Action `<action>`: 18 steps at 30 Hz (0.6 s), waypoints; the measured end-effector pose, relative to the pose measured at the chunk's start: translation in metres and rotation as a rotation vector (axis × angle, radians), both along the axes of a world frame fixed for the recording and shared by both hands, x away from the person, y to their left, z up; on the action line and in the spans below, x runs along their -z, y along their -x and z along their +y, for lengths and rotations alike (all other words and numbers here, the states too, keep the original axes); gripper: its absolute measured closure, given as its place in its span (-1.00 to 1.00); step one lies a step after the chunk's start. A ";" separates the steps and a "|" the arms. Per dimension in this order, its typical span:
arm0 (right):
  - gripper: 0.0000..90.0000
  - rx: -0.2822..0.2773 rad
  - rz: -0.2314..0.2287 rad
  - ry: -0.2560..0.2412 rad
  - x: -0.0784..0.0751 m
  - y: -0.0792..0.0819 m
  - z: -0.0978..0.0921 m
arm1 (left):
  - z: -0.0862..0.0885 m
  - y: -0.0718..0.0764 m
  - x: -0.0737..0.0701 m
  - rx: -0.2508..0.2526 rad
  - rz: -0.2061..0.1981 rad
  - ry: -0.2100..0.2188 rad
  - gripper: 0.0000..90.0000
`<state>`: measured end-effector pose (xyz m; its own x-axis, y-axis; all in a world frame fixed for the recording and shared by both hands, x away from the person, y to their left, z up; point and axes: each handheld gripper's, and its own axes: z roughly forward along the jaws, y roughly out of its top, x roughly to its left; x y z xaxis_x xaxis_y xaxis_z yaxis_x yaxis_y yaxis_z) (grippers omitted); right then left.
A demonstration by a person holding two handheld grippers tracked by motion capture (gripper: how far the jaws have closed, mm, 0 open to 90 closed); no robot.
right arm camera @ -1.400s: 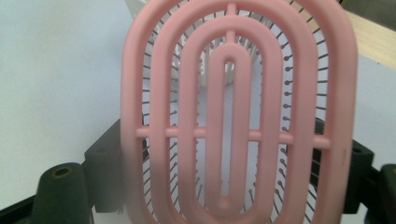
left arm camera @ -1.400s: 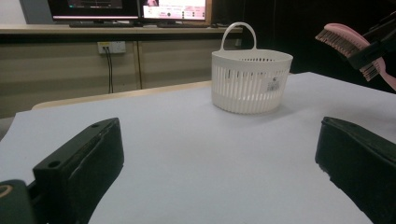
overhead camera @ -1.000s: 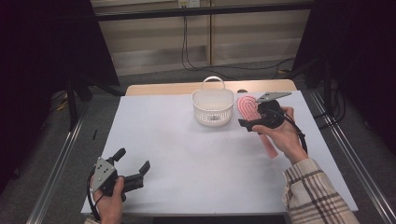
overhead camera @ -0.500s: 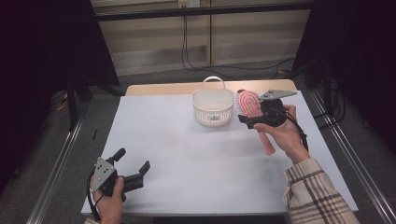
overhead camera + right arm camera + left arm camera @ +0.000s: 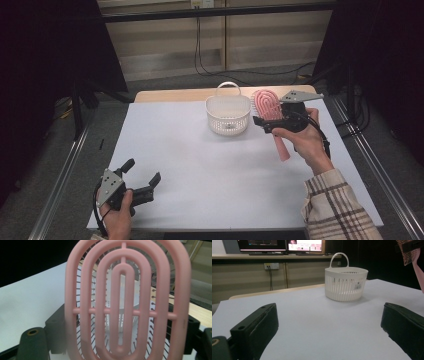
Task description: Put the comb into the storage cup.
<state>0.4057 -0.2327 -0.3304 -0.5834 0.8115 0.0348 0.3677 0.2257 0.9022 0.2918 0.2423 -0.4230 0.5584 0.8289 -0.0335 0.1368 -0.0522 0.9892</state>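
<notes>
Wide white-covered rectangular table (image 5: 215, 165), pale wooden edge showing at its far side, dark surroundings beyond. Near the far edge, a round white slatted plastic basket with an arched handle (image 5: 228, 114), standing upright and seemingly empty, open top ready to receive something.

Just right of the basket, lifted off the tabletop, a pink oval vented plastic hairbrush with a long handle (image 5: 270, 112). Head raised toward the basket's right side, handle slanting down and back past the person's right hand (image 5: 305, 142). Probably carried this way so that the head can tip over the rim and drop in.

Right gripper (image 5: 266, 123) clamped on the brush, black jaws pressing around the neck where head meets handle. From the right gripper view, the brush head (image 5: 126, 300) standing directly before the camera, concentric pink ribs and thin bristles close up, a dark jaw at either side behind it, basket slats visible through the vents. Brush therefore between the jaws, head projecting beyond them.

Left gripper (image 5: 150, 182) low at the table's near left corner, well apart from basket and brush, jaws spread wide with nothing between them. Left gripper view: bare white surface between the two black jaws, basket (image 5: 345, 283) farther off. Likely parked, leaving the work to the other hand.
</notes>
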 end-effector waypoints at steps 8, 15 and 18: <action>-0.55 -0.015 -0.032 -0.027 -0.003 -0.003 0.005 | 0.000 0.001 0.000 -0.008 0.000 0.001 -0.98; -0.55 -0.021 -0.064 -0.043 -0.010 -0.008 0.013 | 0.001 0.000 0.000 -0.005 0.000 0.001 -0.98; -0.55 -0.026 -0.080 -0.040 -0.013 -0.009 0.015 | 0.001 0.001 -0.001 -0.004 -0.005 0.006 -0.98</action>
